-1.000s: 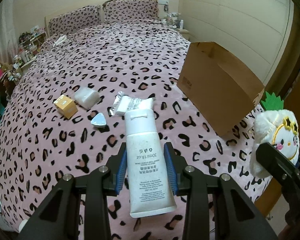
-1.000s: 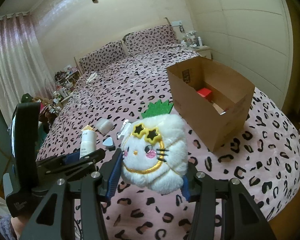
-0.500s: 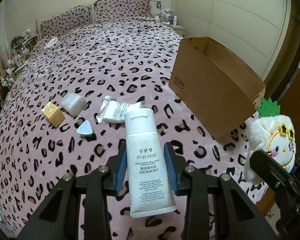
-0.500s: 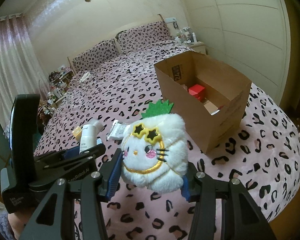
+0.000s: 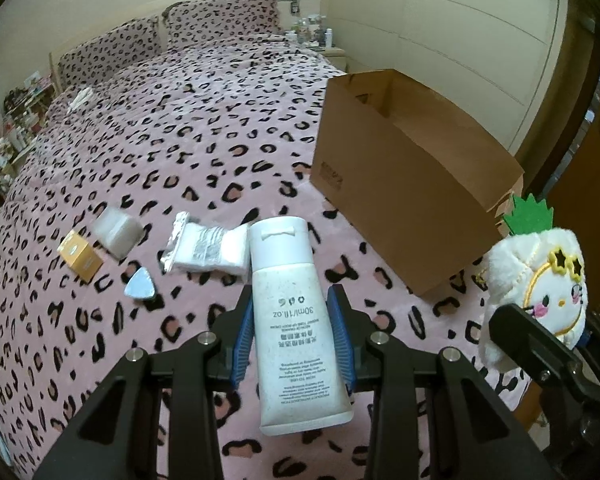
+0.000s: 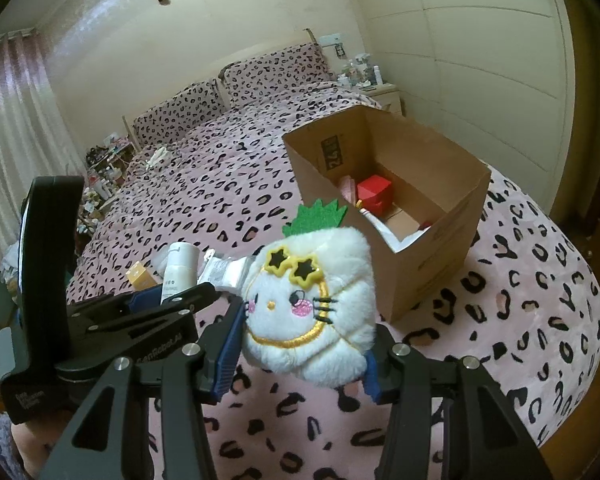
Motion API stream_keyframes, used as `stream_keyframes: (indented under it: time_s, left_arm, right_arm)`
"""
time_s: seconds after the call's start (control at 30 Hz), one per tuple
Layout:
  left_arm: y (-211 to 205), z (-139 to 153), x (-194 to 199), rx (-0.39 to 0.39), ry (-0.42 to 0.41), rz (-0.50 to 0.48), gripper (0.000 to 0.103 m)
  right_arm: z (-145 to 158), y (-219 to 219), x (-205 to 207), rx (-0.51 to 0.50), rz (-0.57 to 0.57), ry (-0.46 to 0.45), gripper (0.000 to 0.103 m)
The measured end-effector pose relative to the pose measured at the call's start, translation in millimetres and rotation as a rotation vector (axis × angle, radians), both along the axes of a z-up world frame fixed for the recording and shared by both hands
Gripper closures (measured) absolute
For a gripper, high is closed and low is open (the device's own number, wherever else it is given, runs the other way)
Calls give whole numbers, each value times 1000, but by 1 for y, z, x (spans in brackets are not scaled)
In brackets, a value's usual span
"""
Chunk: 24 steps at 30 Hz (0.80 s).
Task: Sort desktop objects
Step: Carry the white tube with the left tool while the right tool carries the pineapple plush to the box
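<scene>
My left gripper (image 5: 294,326) is shut on a white lotion tube (image 5: 292,300), cap pointing away, held above the leopard-print bed. My right gripper (image 6: 304,344) is shut on a white plush toy (image 6: 312,304) with yellow star glasses and a green leaf top; the same plush toy (image 5: 540,284) shows at the right edge of the left wrist view. An open cardboard box (image 6: 432,232) stands on the bed ahead and to the right, with a red box (image 6: 374,192) and other items inside. The left gripper (image 6: 172,304) with the tube appears at the left of the right wrist view.
On the bed lie a small orange box (image 5: 79,256), a clear plastic packet (image 5: 118,228), a silver-edged white sachet (image 5: 206,246) and a small silver triangle (image 5: 141,285). Pillows (image 5: 220,16) and a cluttered nightstand (image 5: 320,40) stand at the far end; a wooden door (image 5: 592,160) is at right.
Both grippers have moved forward over the bed toward the cardboard box, which now looks larger and nearer. The grips on tube and plush are unchanged.
</scene>
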<state>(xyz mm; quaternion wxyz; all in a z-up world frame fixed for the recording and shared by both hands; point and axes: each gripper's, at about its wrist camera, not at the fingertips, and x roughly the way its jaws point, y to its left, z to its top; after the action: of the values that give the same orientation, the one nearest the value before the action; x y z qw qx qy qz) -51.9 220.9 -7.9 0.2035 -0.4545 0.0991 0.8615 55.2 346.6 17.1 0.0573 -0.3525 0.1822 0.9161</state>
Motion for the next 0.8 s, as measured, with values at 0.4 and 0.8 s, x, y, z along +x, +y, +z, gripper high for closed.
stream_keyframes:
  time_s: [0.4, 0.8]
  left_arm:
    - [26, 7, -25, 18, -2, -116, 67]
    - [46, 6, -46, 14, -19, -192, 67]
  right_arm:
    - [15, 10, -5, 29, -46, 16, 53]
    - [15, 20, -23, 22, -79, -3, 53]
